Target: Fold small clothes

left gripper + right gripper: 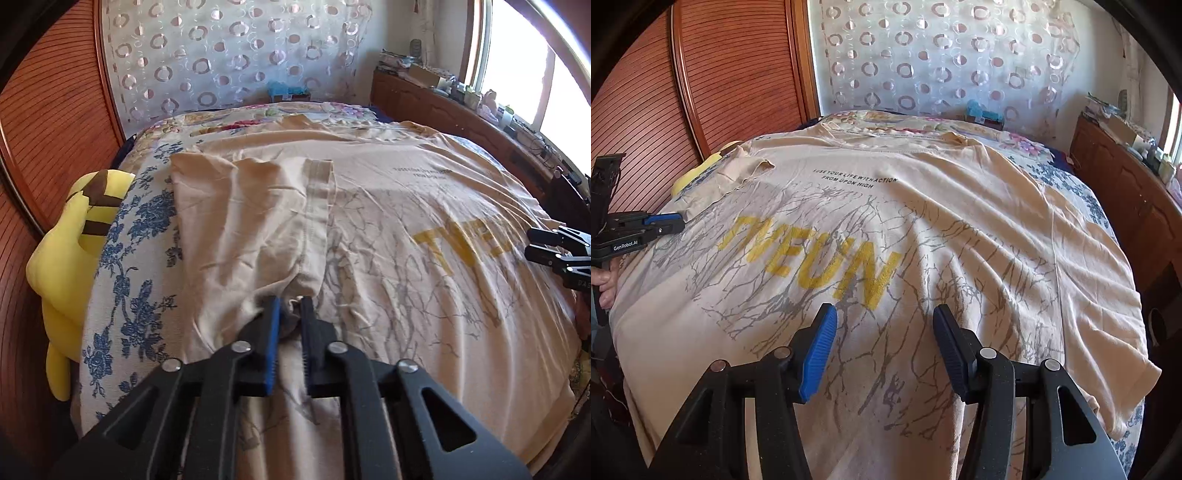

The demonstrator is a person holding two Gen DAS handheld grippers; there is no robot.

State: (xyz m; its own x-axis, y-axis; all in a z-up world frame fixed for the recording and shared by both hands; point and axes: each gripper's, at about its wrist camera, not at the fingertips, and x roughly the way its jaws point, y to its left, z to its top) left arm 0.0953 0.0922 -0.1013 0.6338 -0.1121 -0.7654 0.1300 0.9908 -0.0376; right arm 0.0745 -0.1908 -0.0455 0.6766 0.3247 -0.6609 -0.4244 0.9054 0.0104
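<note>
I see the beige T-shirt (923, 229) spread print-up across the bed (122, 258), its one sleeve (243, 221) already turned in over the body. My left gripper (290, 304) is clenched on a bunched bit of that sleeve's edge. My right gripper (884, 325) hovers released over the yellow lettering, jaws wide apart. A yellow plush toy (70, 258) sits wedged between the bed and the slatted wooden wardrobe (738, 66). A cluttered wooden sideboard (461, 110) runs along under the window.
</note>
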